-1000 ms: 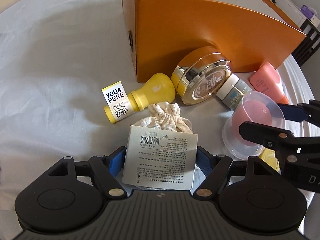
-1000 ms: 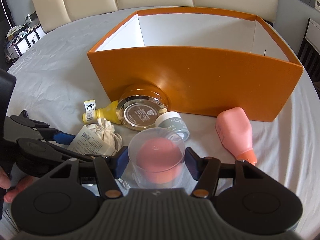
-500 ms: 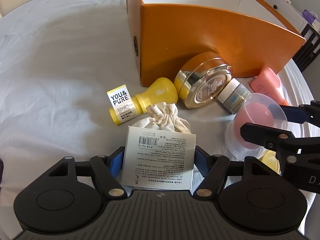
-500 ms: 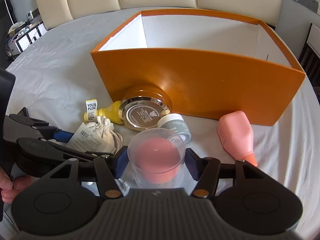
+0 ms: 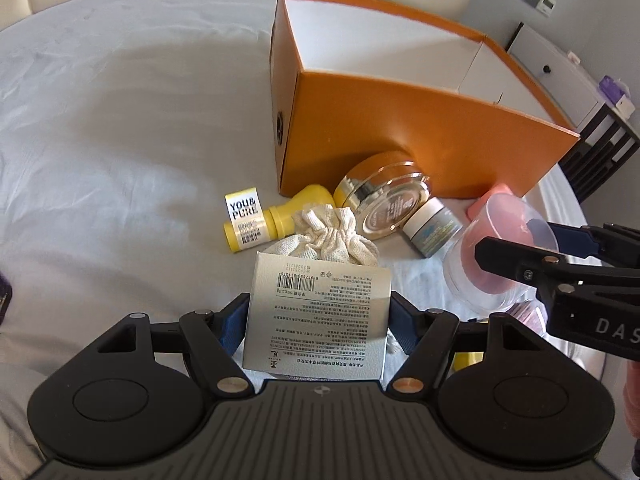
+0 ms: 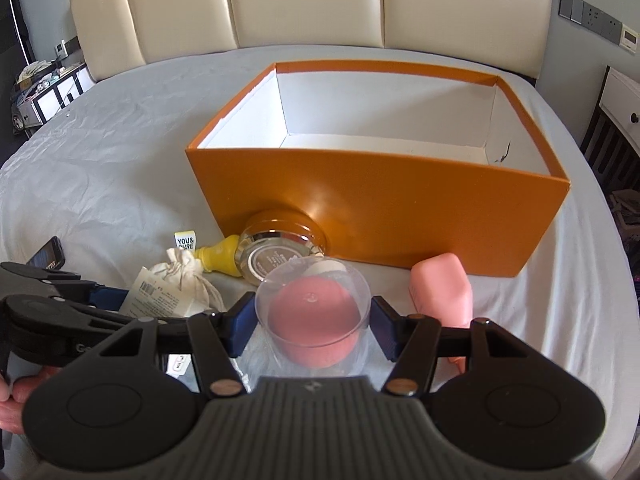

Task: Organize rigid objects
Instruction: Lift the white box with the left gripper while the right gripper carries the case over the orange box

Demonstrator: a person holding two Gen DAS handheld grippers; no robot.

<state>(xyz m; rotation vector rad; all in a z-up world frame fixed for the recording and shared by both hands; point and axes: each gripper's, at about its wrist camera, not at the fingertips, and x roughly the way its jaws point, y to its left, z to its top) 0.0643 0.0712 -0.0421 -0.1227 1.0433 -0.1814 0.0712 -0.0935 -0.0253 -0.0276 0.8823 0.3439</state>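
My left gripper [image 5: 318, 320] is shut on a white printed carton [image 5: 318, 316] and holds it above the bed. My right gripper [image 6: 312, 322] is shut on a clear round case with a pink sponge [image 6: 312, 316] inside; the case also shows in the left wrist view [image 5: 496, 256]. An open orange box [image 6: 380, 208] with a white inside stands ahead, also in the left wrist view [image 5: 420, 148]. In front of it lie a yellow bottle [image 5: 276, 218], a cloth pouch [image 5: 328, 240], a gold compact [image 5: 384, 204], a small jar [image 5: 430, 228] and a pink bottle [image 6: 442, 292].
The grey bed sheet [image 5: 120, 140] spreads to the left. A cream headboard [image 6: 304, 4] stands behind the box. A white nightstand [image 6: 622, 96] is at the right. A phone [image 6: 46, 258] lies at the left.
Both grippers have risen with their loads, so the box's white inside shows more. The objects on the sheet have not moved.
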